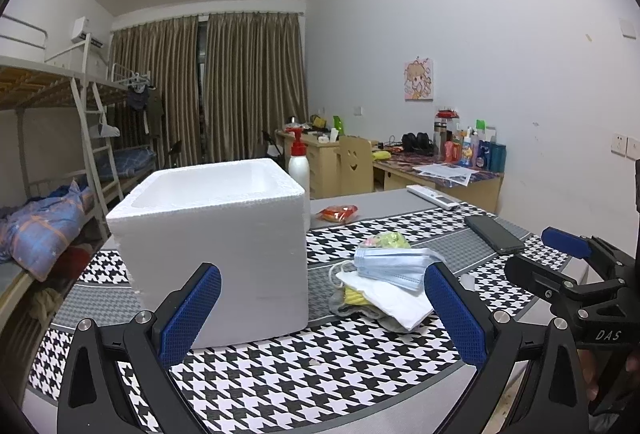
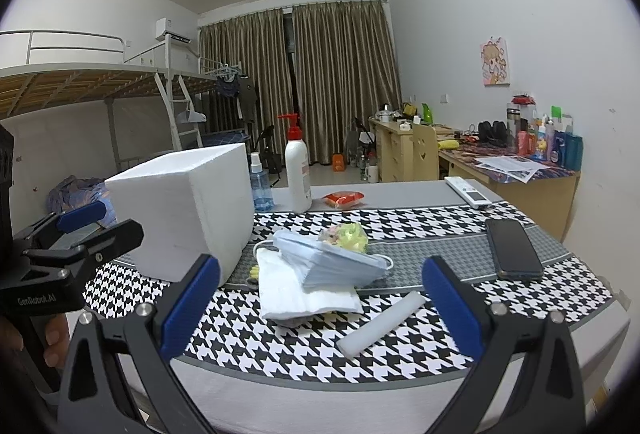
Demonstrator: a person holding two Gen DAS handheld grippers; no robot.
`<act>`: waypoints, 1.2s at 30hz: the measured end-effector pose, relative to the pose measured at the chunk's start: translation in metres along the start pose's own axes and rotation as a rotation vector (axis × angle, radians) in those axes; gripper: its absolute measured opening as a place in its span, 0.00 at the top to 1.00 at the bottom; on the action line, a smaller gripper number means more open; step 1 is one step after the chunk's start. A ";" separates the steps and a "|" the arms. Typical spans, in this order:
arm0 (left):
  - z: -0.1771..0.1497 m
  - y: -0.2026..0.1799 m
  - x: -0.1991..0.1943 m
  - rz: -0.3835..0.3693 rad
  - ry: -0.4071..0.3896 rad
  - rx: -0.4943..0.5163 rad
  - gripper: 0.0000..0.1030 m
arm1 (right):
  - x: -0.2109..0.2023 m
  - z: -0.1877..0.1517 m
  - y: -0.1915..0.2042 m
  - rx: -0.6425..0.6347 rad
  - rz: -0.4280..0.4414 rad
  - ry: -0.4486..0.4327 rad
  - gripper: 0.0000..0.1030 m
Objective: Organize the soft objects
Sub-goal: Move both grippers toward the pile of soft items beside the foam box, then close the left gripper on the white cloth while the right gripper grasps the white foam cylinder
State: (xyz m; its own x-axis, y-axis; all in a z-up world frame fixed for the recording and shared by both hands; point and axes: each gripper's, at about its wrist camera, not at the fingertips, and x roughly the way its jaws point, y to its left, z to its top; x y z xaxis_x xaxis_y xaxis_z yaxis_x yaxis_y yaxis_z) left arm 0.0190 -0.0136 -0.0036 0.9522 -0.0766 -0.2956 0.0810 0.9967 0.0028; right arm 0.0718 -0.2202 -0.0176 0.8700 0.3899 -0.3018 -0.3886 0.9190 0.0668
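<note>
A white foam box (image 1: 216,250) (image 2: 188,209) stands open-topped on the houndstooth table cloth (image 1: 304,370). Right of it lies a pile of soft things: a stack of blue face masks (image 1: 394,266) (image 2: 332,262), a white folded cloth (image 1: 390,300) (image 2: 298,294), and a yellow-green crumpled packet (image 1: 386,240) (image 2: 346,236). A white foam roll (image 2: 382,324) lies in front of the pile. My left gripper (image 1: 322,300) is open, facing the box's corner. My right gripper (image 2: 320,294) is open, aimed at the pile, holding nothing.
A black phone (image 2: 512,248) (image 1: 494,234), a white remote (image 2: 468,192) (image 1: 434,196), a red snack packet (image 2: 343,199) (image 1: 338,213), a white pump bottle (image 2: 298,169) (image 1: 299,163) and a blue spray bottle (image 2: 261,185) sit on the table. Bunk beds stand left, desks right.
</note>
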 end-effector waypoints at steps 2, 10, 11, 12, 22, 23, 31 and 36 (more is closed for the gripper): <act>0.000 0.000 0.001 -0.003 0.005 0.002 0.01 | 0.001 0.000 -0.001 0.002 -0.001 0.003 0.01; -0.001 -0.006 0.013 -0.031 0.041 0.003 0.01 | 0.008 -0.002 -0.007 0.012 -0.016 0.028 0.01; 0.000 -0.006 0.015 -0.033 0.045 0.003 0.01 | 0.009 -0.003 -0.008 0.013 -0.018 0.033 0.01; 0.000 -0.006 0.016 -0.036 0.046 0.002 0.01 | 0.011 -0.003 -0.009 0.015 -0.022 0.036 0.01; -0.008 -0.015 0.039 -0.078 0.114 0.013 0.01 | 0.022 -0.009 -0.023 0.039 -0.045 0.081 0.01; -0.009 -0.017 0.042 -0.084 0.124 0.014 0.01 | 0.024 -0.010 -0.024 0.042 -0.050 0.090 0.01; -0.012 -0.020 0.057 -0.111 0.182 0.003 0.01 | 0.033 -0.015 -0.033 0.057 -0.061 0.129 0.01; -0.015 -0.022 0.066 -0.096 0.210 0.007 0.01 | 0.038 -0.018 -0.035 0.055 -0.075 0.148 0.01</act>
State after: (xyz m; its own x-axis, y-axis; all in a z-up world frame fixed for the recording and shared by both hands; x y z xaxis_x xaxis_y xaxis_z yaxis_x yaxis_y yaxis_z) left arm 0.0754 -0.0404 -0.0375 0.8581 -0.1636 -0.4868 0.1715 0.9848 -0.0287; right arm 0.1131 -0.2389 -0.0486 0.8400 0.3111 -0.4446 -0.3039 0.9485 0.0895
